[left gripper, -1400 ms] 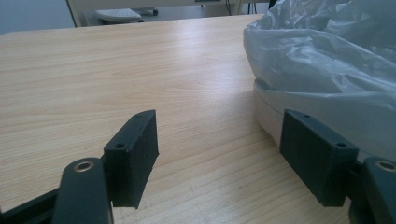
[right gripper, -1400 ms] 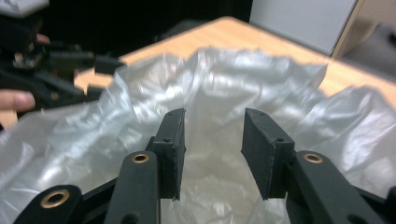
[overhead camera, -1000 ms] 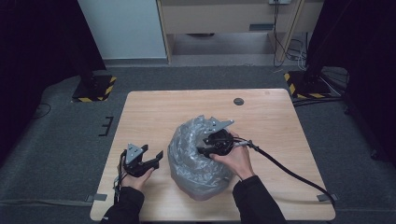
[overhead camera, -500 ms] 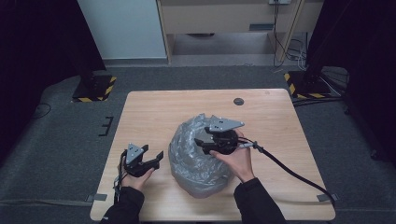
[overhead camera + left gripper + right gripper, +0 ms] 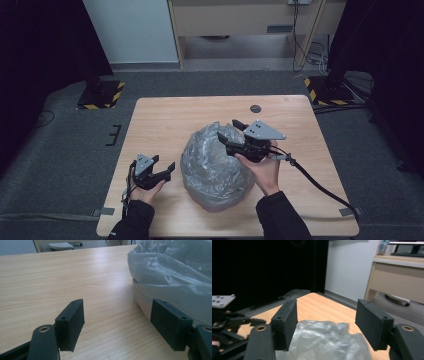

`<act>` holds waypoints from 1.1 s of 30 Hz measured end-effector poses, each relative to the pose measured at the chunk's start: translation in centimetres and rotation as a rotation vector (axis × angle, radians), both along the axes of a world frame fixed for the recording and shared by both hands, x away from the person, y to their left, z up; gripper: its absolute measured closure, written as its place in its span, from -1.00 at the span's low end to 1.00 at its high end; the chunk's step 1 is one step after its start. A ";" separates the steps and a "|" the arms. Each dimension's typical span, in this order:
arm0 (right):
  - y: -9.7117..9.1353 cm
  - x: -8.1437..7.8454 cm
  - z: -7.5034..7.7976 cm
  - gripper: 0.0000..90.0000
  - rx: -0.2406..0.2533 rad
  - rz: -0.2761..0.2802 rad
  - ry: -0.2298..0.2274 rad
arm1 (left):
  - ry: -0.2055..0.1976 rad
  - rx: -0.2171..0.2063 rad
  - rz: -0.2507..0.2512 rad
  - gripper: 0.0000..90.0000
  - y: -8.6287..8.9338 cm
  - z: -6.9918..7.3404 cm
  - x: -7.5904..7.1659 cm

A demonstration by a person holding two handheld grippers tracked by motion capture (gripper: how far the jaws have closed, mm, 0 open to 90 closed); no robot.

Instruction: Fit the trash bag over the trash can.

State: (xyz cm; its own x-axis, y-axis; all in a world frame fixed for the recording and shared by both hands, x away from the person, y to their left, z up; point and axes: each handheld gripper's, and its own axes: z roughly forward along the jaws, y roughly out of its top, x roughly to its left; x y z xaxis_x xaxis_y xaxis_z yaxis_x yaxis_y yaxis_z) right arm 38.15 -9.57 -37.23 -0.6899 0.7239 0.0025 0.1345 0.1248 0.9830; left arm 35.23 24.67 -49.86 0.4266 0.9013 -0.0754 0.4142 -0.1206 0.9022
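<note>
Dark curtains and grey carpet ring the pale wooden desk [image 5: 165,120], where a crumpled grey plastic bag [image 5: 215,170] sits at centre frame. The right tongs [image 5: 234,134] hover just above the bag's upper right edge, jaws having just been opening, nothing between them. The left tongs [image 5: 162,167], spread and empty, rest at lower left, the bag lying just to their right.
</note>
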 end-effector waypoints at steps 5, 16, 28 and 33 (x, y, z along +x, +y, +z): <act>-1.6 0.0 -0.6 -0.26 0.044 -0.048 -0.006 | 0.003 0.001 -0.003 -0.40 0.0 0.0 0.0; -5.5 -0.4 -2.2 -0.31 0.086 -0.148 0.000 | 0.016 -0.006 -0.010 -0.41 0.3 0.0 -0.2; -9.2 -0.8 -4.1 -0.34 0.090 -0.222 0.029 | 0.029 0.009 -0.034 -0.46 0.6 0.0 -0.7; -10.1 -1.1 -5.2 -0.39 0.061 -0.231 0.049 | 0.037 0.014 -0.042 -0.49 1.0 0.0 -1.1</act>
